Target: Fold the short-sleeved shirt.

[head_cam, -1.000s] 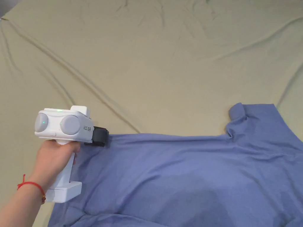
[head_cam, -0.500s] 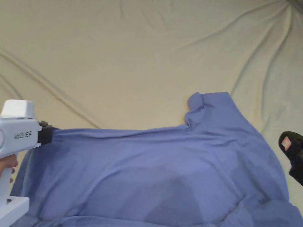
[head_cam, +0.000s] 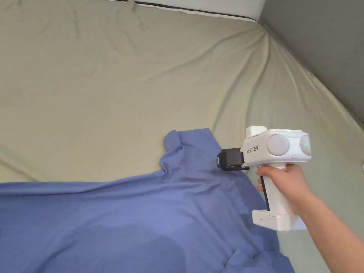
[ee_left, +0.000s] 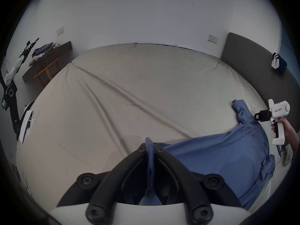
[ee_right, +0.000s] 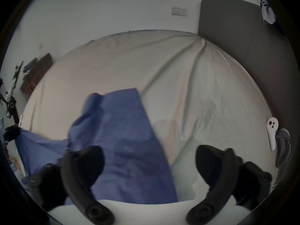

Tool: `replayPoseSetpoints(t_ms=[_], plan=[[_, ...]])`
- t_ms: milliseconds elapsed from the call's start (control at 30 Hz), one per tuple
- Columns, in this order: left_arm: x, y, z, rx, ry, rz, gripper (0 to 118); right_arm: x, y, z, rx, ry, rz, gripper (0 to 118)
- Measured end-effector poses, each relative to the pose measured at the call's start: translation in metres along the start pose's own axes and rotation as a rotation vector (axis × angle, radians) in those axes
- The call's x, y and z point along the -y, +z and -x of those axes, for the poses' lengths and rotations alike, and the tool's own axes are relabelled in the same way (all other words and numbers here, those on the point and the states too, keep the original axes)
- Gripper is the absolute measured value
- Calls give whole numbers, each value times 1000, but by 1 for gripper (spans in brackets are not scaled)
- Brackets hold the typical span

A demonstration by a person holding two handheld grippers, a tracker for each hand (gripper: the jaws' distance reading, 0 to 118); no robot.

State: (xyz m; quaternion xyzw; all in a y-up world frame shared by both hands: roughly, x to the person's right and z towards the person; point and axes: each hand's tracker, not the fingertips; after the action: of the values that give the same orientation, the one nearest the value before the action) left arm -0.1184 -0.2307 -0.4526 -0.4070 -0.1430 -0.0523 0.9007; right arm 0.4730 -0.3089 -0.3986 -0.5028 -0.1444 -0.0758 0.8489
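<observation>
- Now the right gripper [head_cam: 223, 160] has arrived beside the sleeve [head_cam: 188, 142], jaws wide open.
- Left gripper [ee_left: 150, 149] pinches the blue shirt [head_cam: 142, 213] edge; spreading seems underway.

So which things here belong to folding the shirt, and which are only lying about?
For the job:
blue shirt
left gripper, shut on the shirt
right gripper, open above the sleeve
bed sheet

Lying about:
white controller
wooden bench

Bed [head_cam: 106, 89]: creased beige sheet. Blue shirt [head_cam: 124, 220] spread on it; white controller [ee_right: 272, 133], probably, near right edge.
</observation>
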Motion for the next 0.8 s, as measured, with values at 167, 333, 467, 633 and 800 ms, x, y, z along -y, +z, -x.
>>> replayPoseSetpoints(t_ms=[167, 333, 467, 633, 800], plan=[[-4, -5, -5, -5, -12, 10, 0, -1, -24, 9, 3, -9, 130, 104], [-4, -6, -8, -7, -24, 14, 0, 5, -4, 19, -10, 4, 99, 63], [-4, -1, -9, -2, -24, 4, 0, 21, 19, 47, -51, 112, 95, 3], [-4, 2, -7, -10, -25, -25, 0, 22, 22, 39, -117, 98, 31, 3], [-8, 20, -6, 1, -10, -79, 0, 13, 66, 15, -123, 58, -101, 2]])
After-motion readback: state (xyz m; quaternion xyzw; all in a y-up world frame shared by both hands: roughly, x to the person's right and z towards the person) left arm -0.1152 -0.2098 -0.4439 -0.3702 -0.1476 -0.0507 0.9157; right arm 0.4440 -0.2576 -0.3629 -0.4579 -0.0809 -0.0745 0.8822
